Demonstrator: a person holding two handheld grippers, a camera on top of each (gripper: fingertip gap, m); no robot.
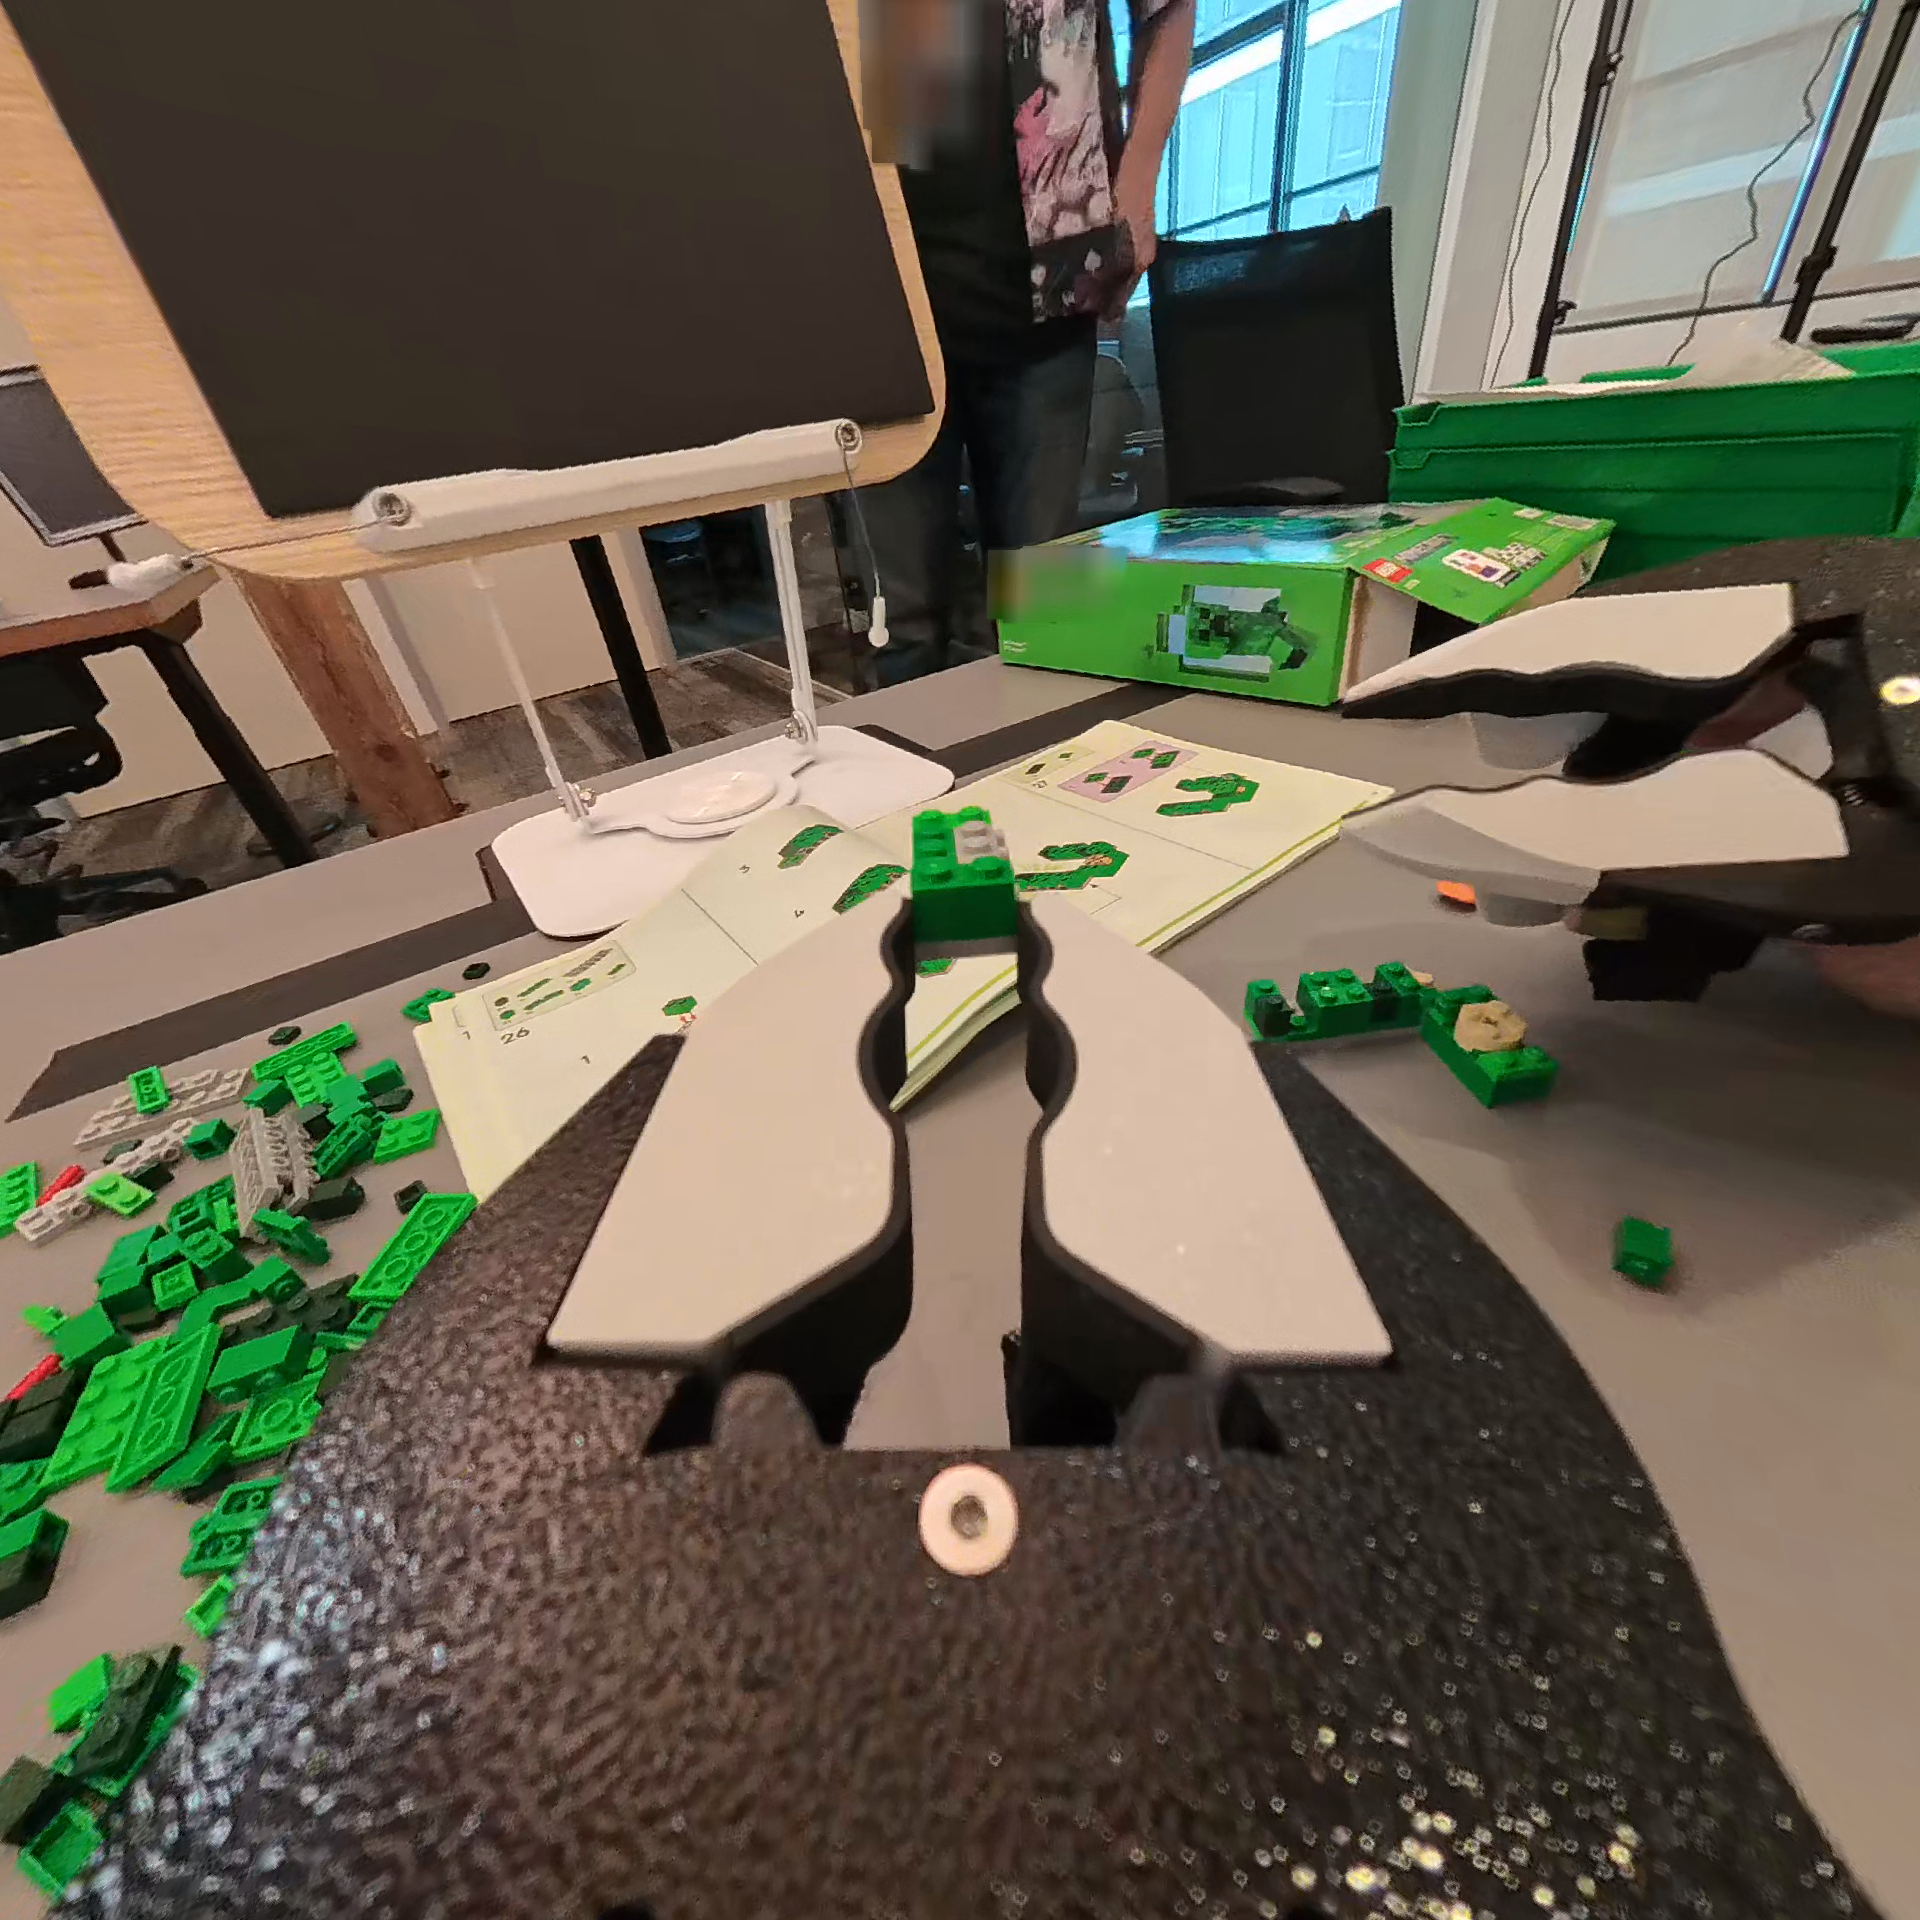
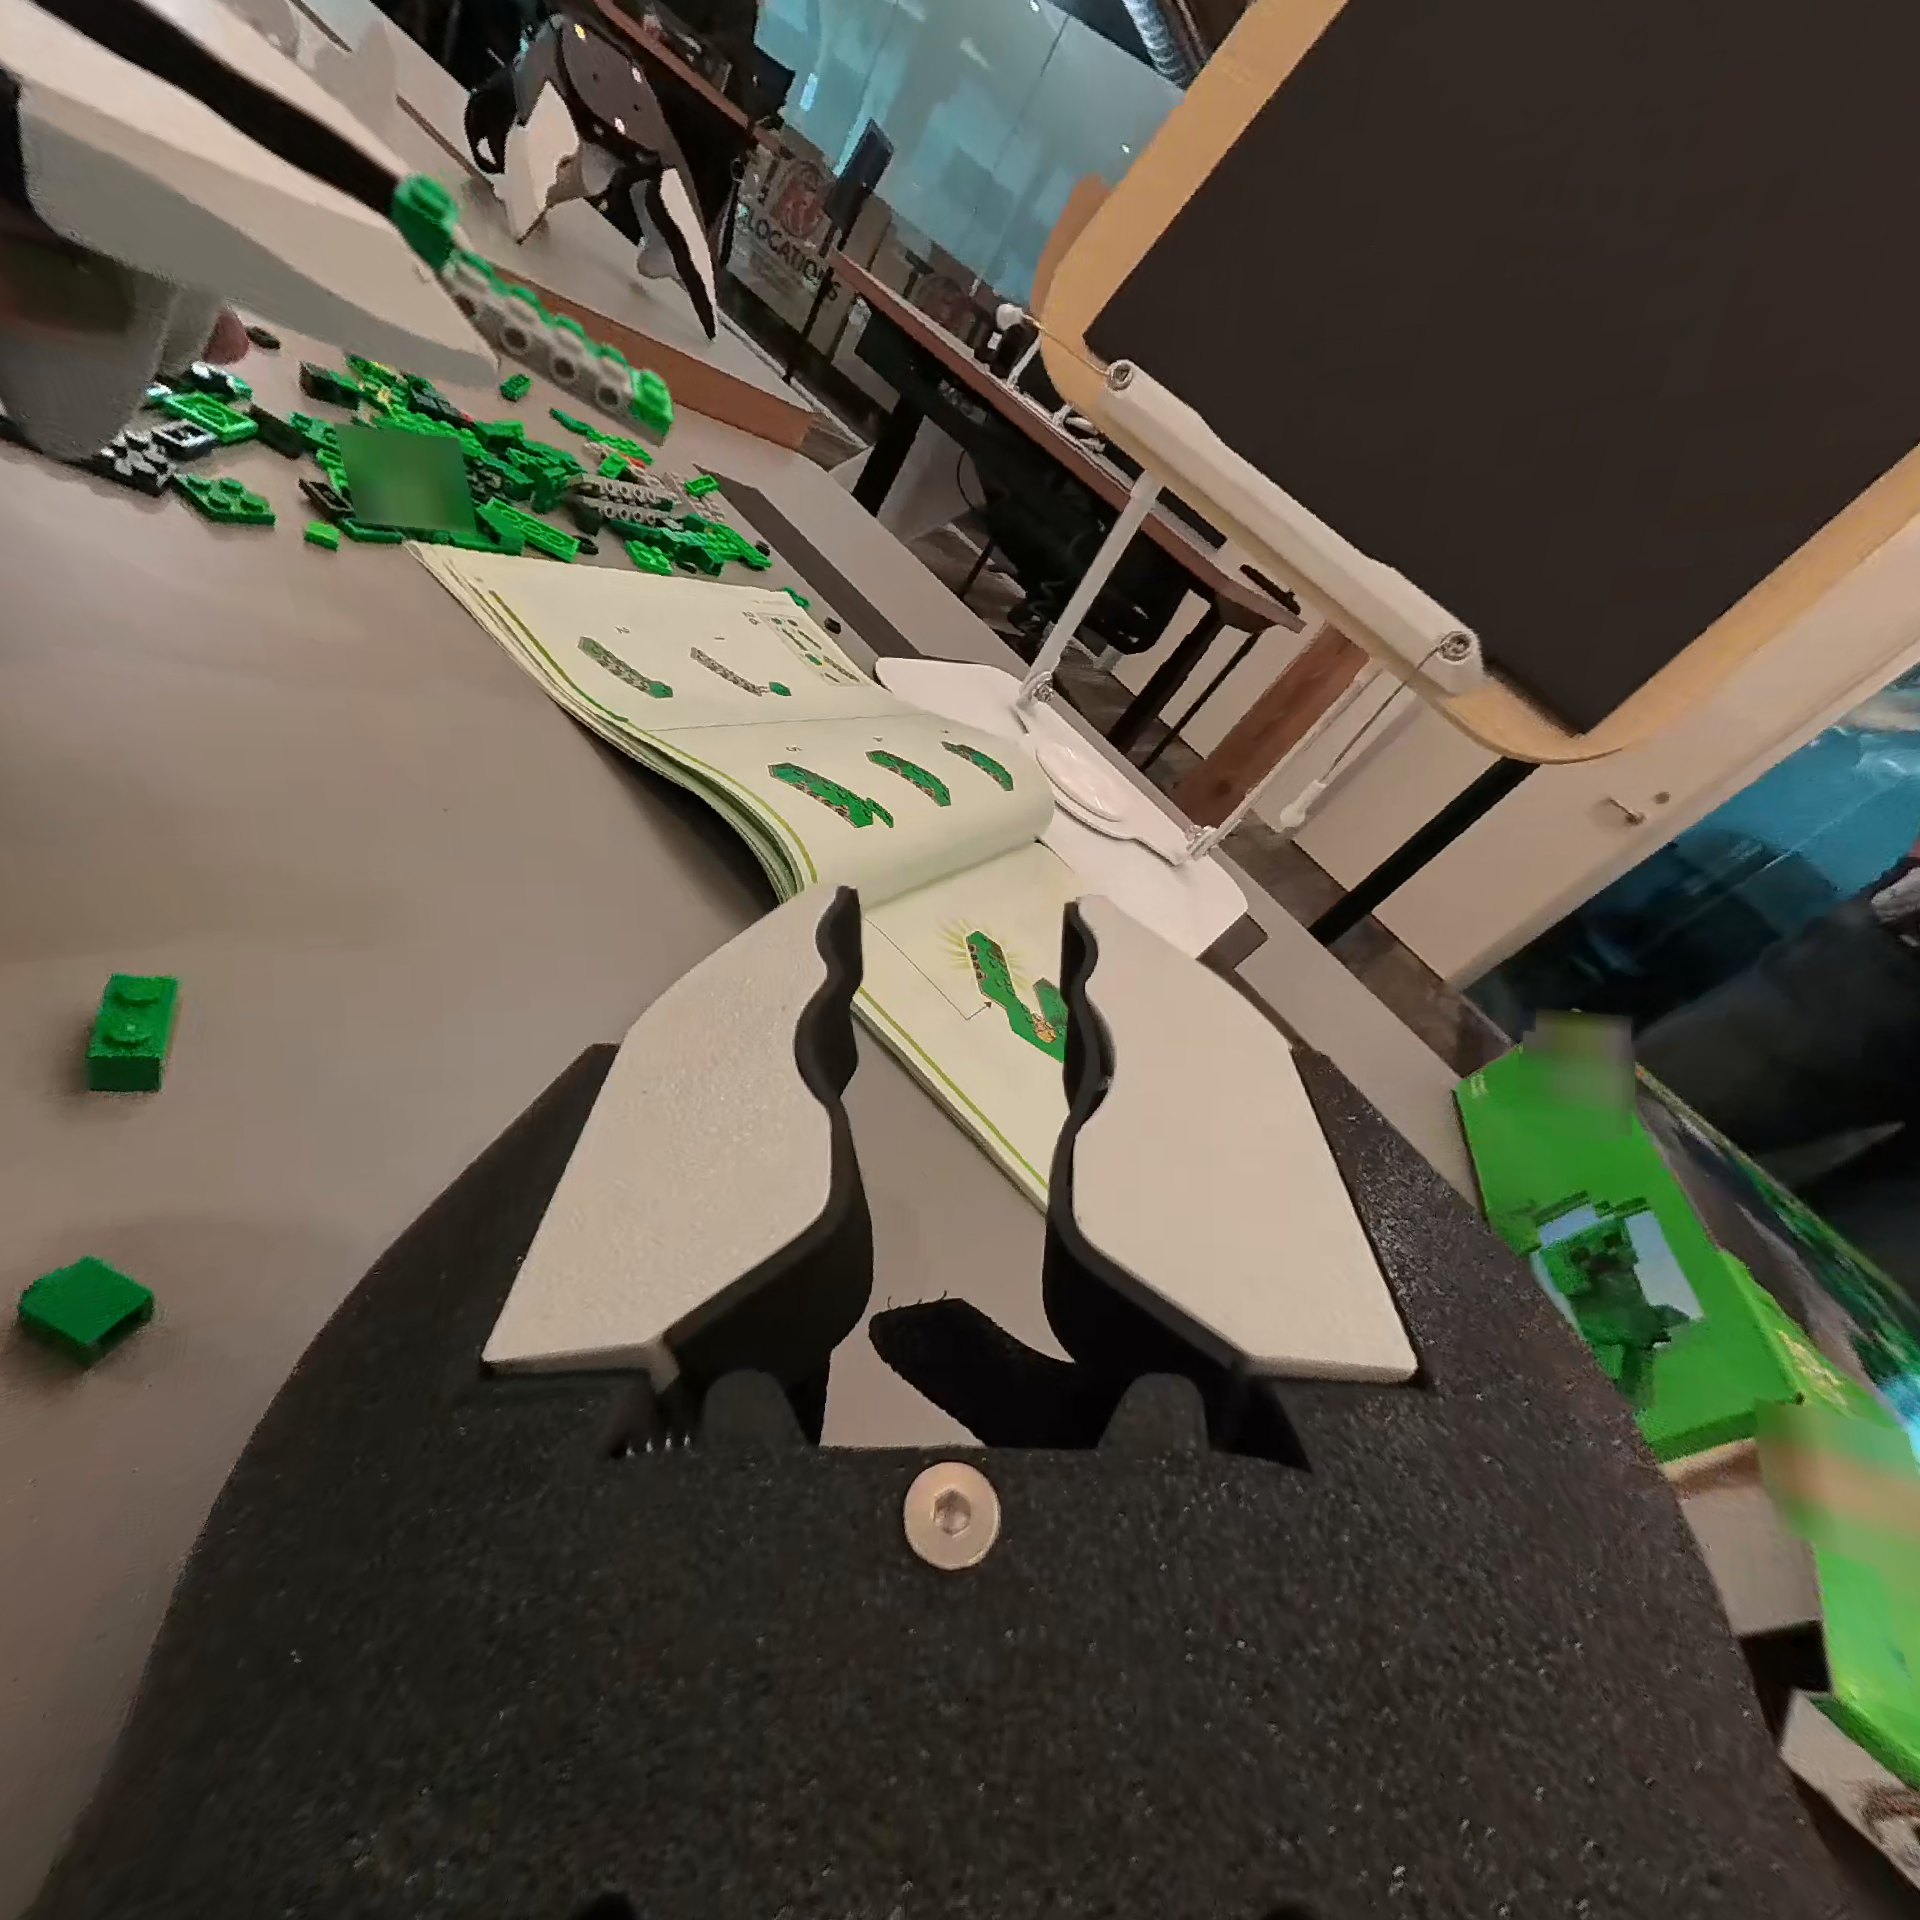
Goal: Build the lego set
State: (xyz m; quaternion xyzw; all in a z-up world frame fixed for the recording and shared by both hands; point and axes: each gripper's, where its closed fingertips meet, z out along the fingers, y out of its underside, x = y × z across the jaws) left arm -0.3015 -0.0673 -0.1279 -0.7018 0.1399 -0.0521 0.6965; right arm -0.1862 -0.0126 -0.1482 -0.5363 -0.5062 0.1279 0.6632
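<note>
left gripper (image 1: pixel 964 925): jaws clamped on green-and-grey lego beam (image 1: pixel 962 871), raised over instruction booklet (image 1: pixel 1195 821) | right gripper (image 2: pixel 961 966): jaws apart, empty | relation: beam lies to its left, long axis pointing away from left jaws | right view alone shows beam's full length; left view alone shows the L-shaped green assembly (image 1: pixel 1403 1023) on table (image 1: pixel 1714 1195)

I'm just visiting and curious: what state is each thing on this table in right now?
Left gripper: shut on a green and grey brick assembly.
Right gripper: open, empty.
Instruction booklet: lying open.
Set box: end flap open.
Loose bricks: scattered, unassembled.
Green L-shaped build: partly assembled, on table.
</note>
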